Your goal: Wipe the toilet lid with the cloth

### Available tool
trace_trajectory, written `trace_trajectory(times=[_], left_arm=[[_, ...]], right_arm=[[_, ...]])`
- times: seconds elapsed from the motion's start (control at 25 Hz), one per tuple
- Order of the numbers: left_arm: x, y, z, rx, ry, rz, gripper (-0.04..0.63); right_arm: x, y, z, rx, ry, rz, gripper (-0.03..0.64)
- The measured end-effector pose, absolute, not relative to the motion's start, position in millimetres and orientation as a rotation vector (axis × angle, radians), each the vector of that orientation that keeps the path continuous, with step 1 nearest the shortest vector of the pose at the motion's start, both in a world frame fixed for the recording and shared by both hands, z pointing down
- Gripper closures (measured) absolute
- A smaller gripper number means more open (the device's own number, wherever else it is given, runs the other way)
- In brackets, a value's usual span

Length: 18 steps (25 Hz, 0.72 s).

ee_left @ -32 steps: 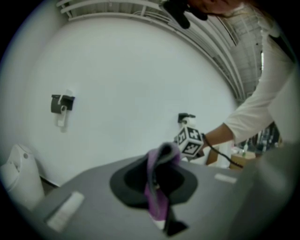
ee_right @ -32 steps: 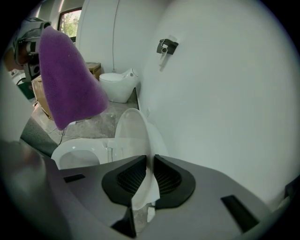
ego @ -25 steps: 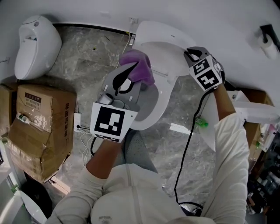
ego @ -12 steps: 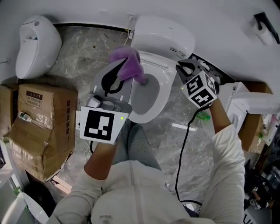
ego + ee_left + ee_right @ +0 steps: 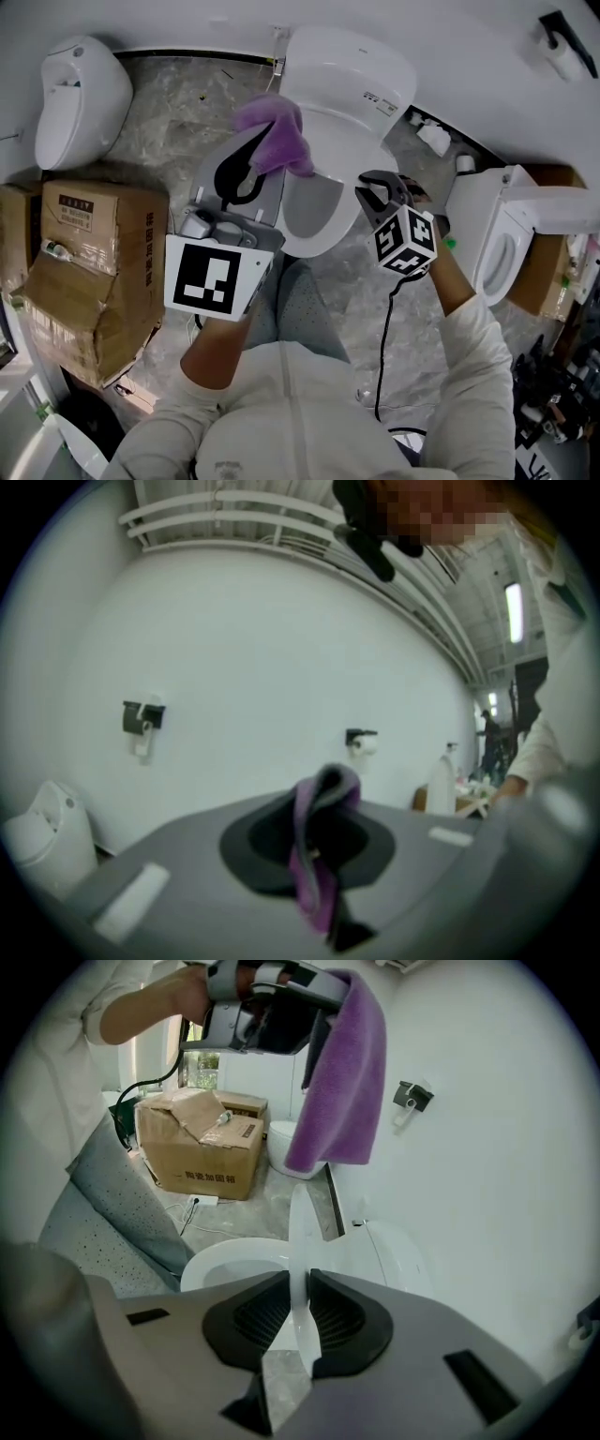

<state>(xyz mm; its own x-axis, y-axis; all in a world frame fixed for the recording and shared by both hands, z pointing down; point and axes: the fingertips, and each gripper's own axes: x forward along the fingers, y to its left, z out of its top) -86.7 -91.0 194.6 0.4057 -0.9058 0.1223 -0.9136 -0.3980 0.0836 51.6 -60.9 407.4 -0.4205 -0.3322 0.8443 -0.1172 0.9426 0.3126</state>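
Over the preceding second the left hand-held gripper [image 5: 267, 150] had shifted only slightly. The right hand-held gripper [image 5: 377, 192] had swung away from the wall toward the person, drawing the toilet lid [image 5: 349, 84] forward.

Left hand-held gripper: clamped on the purple cloth [image 5: 274, 129], which hung in the air.

Toilet lid: just right of the cloth, tilted partway over the bowl [image 5: 314, 249], long axis running from wall toward person.

Right hand-held gripper: pads against both faces of the lid's edge, jaws having just been easing apart.

Judgement: the cloth-bearing hand was nearer the lid's upper face, so the travel required was rightward and down.
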Motion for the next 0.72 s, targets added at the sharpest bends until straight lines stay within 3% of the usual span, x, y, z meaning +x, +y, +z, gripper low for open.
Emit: trace_trajectory(times=[0.72], left_arm=[[-59.6, -77.5, 255.6, 2.505, -1.527, 0.165, 0.578]], right_arm=[[40.2, 57.0, 486.8, 0.114, -1.967, -0.223, 0.520]])
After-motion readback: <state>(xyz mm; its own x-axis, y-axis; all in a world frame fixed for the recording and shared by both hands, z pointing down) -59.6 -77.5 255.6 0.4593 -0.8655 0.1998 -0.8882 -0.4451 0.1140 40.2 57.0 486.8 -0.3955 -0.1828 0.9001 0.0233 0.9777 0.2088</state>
